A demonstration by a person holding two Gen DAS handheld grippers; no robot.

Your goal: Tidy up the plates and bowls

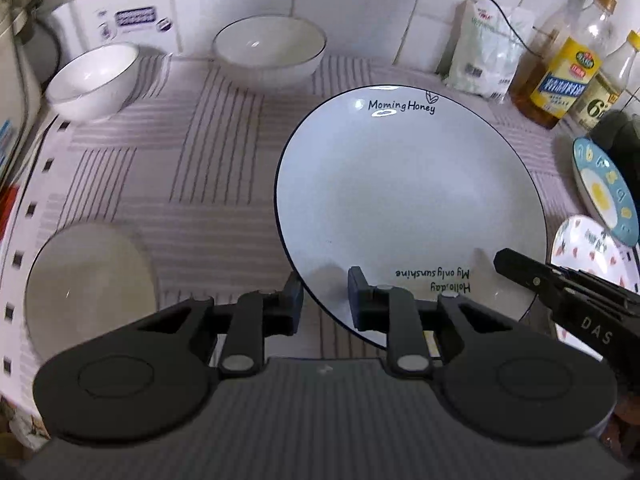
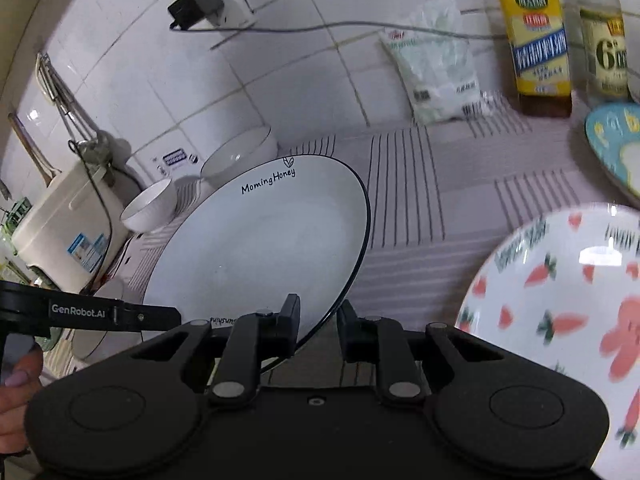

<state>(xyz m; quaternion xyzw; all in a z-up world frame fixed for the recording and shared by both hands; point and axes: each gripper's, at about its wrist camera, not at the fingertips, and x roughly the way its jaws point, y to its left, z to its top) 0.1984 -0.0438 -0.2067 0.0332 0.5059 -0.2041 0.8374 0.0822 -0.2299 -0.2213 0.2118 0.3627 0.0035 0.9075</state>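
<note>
A large white plate [image 1: 400, 188] with a dark rim and the words "Morning Honey" is held tilted above the striped cloth. My left gripper [image 1: 325, 300] is shut on its near rim, one finger above and one below the edge. My right gripper [image 2: 319, 318] is shut on the same plate [image 2: 260, 248] at its right rim. Each gripper shows in the other's view: the right one [image 1: 508, 260] at the plate's right edge, the left one [image 2: 174, 316] at its left edge. Two white bowls [image 1: 270, 50] [image 1: 94, 80] stand by the back wall.
A pale bowl [image 1: 90, 292] sits near left on the cloth. A carrot-patterned plate [image 2: 560, 300] and a blue egg plate [image 2: 616, 148] lie at the right. Oil bottles [image 2: 536, 40] and a white bag [image 2: 440, 72] line the tiled wall. A rice cooker [image 2: 68, 224] stands far left.
</note>
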